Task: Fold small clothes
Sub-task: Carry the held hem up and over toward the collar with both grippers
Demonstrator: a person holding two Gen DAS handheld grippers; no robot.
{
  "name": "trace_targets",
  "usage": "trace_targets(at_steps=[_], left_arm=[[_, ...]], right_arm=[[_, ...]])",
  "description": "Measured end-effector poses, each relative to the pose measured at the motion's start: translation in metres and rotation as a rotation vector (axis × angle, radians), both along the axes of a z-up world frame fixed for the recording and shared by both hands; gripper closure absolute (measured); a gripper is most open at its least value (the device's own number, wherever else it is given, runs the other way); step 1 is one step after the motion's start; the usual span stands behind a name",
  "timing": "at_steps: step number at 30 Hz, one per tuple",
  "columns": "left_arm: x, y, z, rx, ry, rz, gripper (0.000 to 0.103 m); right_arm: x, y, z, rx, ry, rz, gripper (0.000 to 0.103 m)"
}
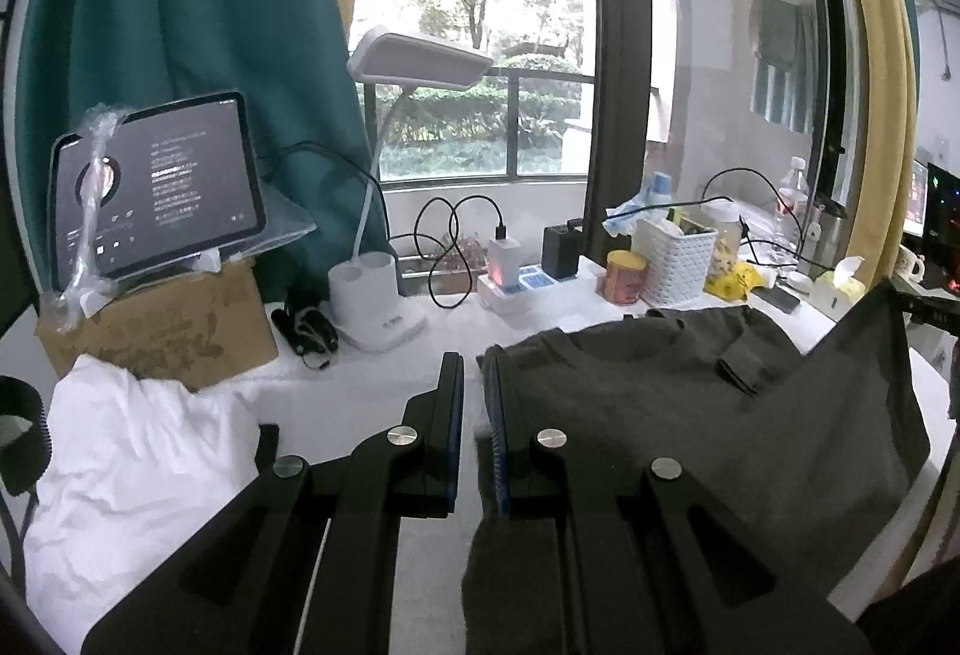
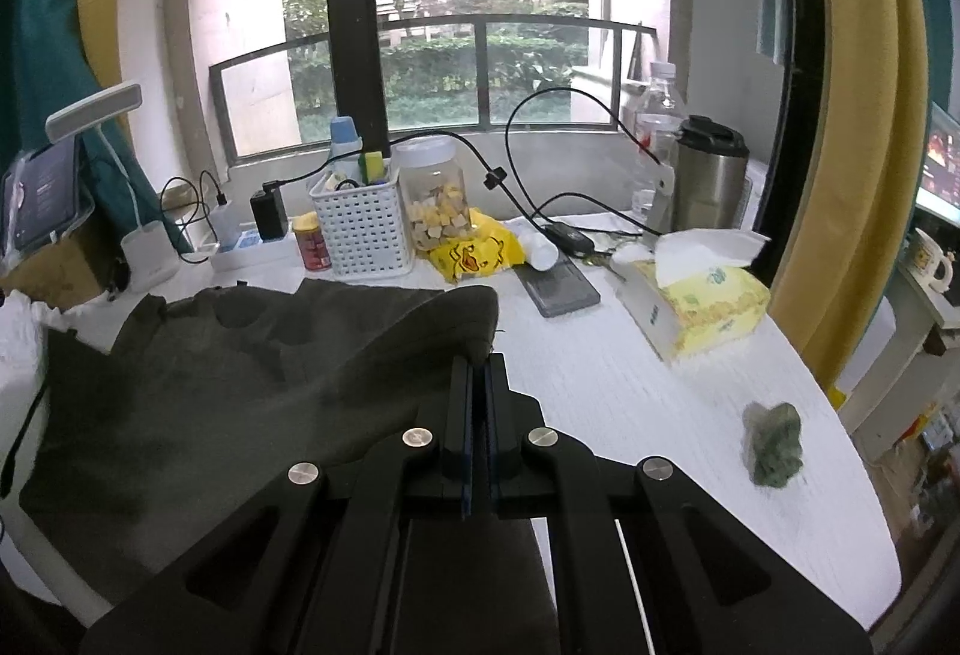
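Note:
A dark grey garment [image 1: 660, 403] lies spread over the white table [image 2: 630, 385], with its near edge lifted. In the left wrist view my left gripper [image 1: 472, 358] is nearly closed on the garment's left edge. The cloth runs along the right finger and hangs down below the jaws. In the right wrist view my right gripper [image 2: 478, 358] is shut on a raised corner of the same garment [image 2: 240, 385], and the cloth slopes down to the left from there. A crumpled white cloth [image 1: 138, 463] lies at the table's left.
Along the back stand a cardboard box [image 1: 162, 331] with a tablet [image 1: 162, 187] on it, a white desk lamp [image 1: 378, 313], a white basket [image 2: 363, 229], a snack jar, cables and a phone [image 2: 558, 286]. A tissue pack [image 2: 696, 307] and a small green lump [image 2: 774, 445] sit at the right.

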State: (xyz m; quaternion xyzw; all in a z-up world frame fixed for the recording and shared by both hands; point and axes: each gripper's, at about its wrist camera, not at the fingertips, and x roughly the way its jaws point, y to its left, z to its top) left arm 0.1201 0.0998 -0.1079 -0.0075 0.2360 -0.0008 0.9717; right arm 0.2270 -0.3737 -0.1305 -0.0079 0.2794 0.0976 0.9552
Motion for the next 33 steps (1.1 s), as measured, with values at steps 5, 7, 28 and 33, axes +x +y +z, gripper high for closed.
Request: trace_targets(at_steps=[5,7,28,33], left_arm=[[0.021,0.008,-0.013,-0.031,0.055,-0.005,0.096],[0.034,0.014,-0.028,-0.068,0.135,-0.005,0.095],[0.089,0.011,-0.132,-0.054,0.419,-0.088,0.067],[0.084,-0.001,-0.13,-0.047,0.434,-0.151,0.1]], right_arm=[[0.013,0.006,-0.002,-0.008,0.001,0.01,0.099],[0.016,0.006,-0.004,-0.006,0.007,0.01,0.099],[0.026,0.002,-0.016,0.011,0.054,-0.024,0.098],[0.028,0.006,-0.018,0.016,0.05,-0.023,0.098]])
